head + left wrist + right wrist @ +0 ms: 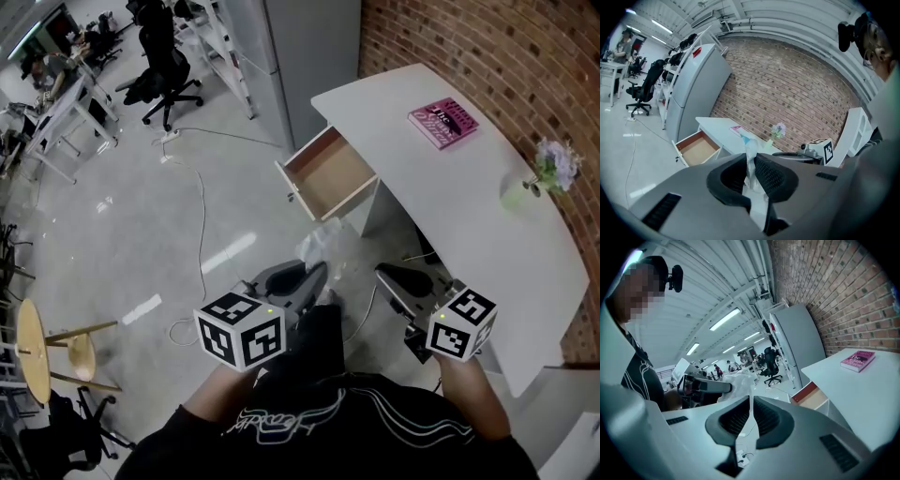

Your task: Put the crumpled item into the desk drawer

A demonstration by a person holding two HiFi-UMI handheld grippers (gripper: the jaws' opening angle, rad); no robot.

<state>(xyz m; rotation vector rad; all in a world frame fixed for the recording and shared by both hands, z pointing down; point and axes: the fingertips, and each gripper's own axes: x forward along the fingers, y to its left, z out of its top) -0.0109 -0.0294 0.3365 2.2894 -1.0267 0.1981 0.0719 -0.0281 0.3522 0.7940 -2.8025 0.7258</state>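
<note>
A crumpled clear plastic item (325,246) sticks out of my left gripper (322,273), which is shut on it in front of my body. In the left gripper view the item (751,149) is pinched between the pads. The wooden desk drawer (328,174) stands pulled open at the white desk's (441,206) left end, ahead of the item and a little higher in the head view. My right gripper (383,273) hangs beside the left one, shut with nothing between its jaws. In the right gripper view the item (735,380) shows to the left, and the drawer (812,396) to the right.
A pink book (442,123) lies on the desk's far part and a small vase of flowers (549,170) stands by the brick wall. A grey cabinet (300,56) stands left of the desk. Cables (199,225) run over the floor; a wooden stool (37,352) is at left.
</note>
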